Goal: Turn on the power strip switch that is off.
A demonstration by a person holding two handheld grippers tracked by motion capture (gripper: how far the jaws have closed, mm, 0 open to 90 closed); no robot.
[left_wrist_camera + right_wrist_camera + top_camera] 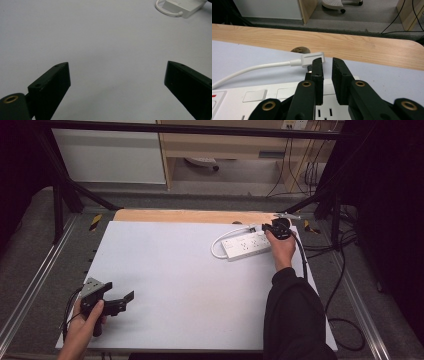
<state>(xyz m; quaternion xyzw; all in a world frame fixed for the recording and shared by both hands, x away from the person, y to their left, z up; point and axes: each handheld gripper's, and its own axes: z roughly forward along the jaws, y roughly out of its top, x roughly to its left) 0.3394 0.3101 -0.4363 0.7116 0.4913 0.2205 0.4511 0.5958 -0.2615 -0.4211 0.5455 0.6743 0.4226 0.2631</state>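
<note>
White power strip [247,245] is lying at the table's [165,270] far right, right gripper [327,65] hovering nearly closed beside its plug [312,59], not yet gripping; left gripper [117,85] is waiting wide open, well away.

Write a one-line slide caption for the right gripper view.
Right claw, jaws nearly closed, poised over a white power strip beside its flat white plug and cord, wooden table edge beyond.

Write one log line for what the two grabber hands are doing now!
left gripper: open, idle over table | right gripper: nearly shut, beside white plug | power strip: far right of table
</note>
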